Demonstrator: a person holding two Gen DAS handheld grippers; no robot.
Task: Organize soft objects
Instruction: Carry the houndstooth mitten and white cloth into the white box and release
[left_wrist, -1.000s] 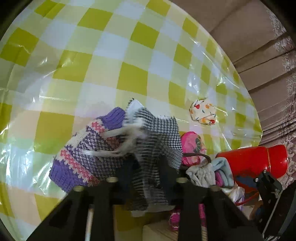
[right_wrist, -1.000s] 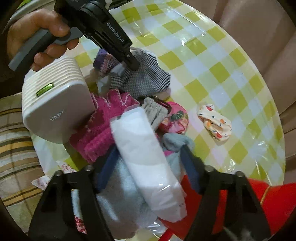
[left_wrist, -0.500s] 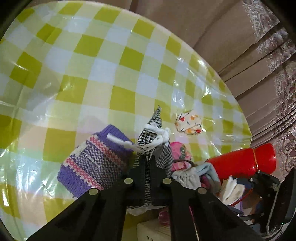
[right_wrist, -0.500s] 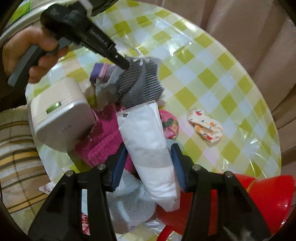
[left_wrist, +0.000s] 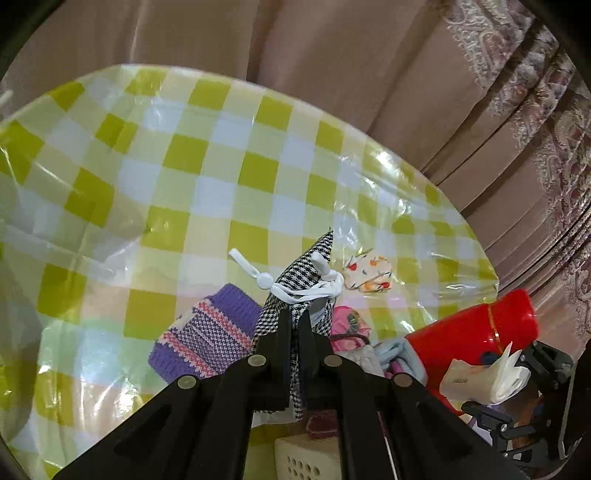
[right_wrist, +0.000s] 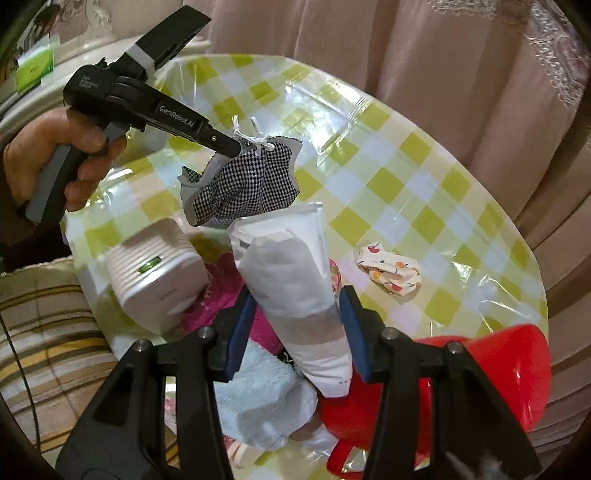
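While the left fingers pinch the checked cloth, the right fingers clamp the white packet.

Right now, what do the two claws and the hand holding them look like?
The left claw is black with a grey handle, grey band and white "GenRobot.AI" lettering, gripped by a bare hand. The right claw has black arms with silver bolts and blue pads.
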